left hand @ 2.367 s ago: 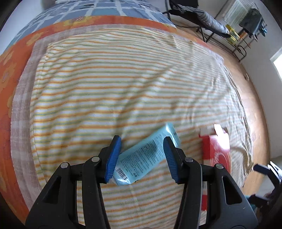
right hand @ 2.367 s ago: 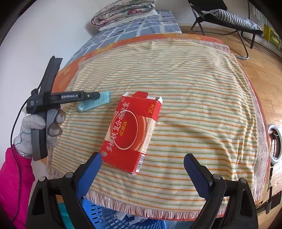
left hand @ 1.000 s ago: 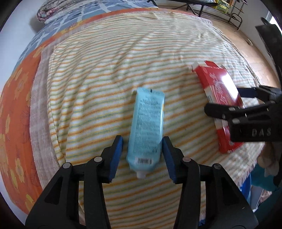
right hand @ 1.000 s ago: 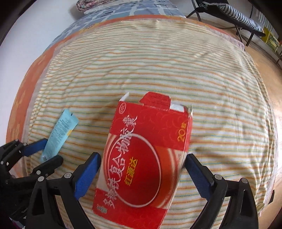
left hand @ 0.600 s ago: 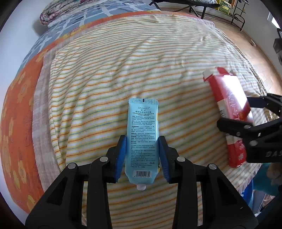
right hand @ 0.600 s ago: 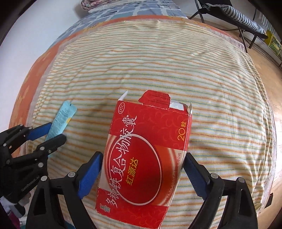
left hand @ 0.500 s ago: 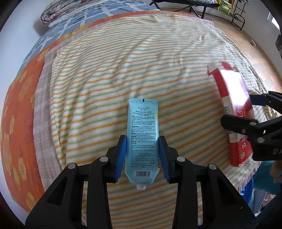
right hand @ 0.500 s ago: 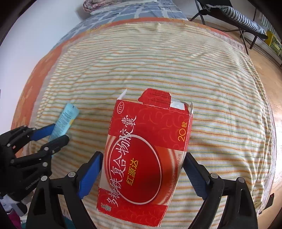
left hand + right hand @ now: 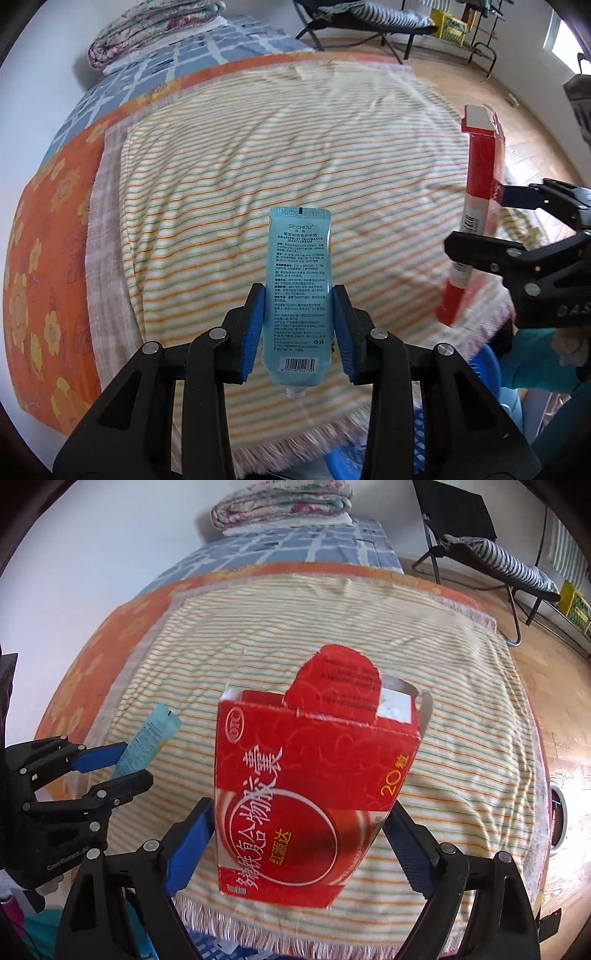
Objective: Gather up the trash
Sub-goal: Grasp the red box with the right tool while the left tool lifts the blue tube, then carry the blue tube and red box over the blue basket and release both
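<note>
My left gripper [image 9: 298,328] is shut on a light blue hand cream tube [image 9: 299,280], held above the striped blanket [image 9: 258,166] with its cap end toward me. My right gripper [image 9: 299,834] is shut on an open red medicine box [image 9: 310,794], lifted off the blanket [image 9: 332,620] with its flap up. The box [image 9: 476,206] and the right gripper [image 9: 495,232] show edge-on at the right of the left wrist view. The tube [image 9: 147,738] and the left gripper [image 9: 114,771] show at the left of the right wrist view.
A blue plastic basket [image 9: 484,365] sits below the blanket's fringed near edge, also low in the right wrist view [image 9: 221,949]. A folded quilt [image 9: 280,502] lies at the far end of the bed. A folding chair [image 9: 480,546] stands on the wood floor at the right.
Both grippers closed on their items and lifted them off the blanket, pulling back toward the bed's near edge. The box is now tilted up.
</note>
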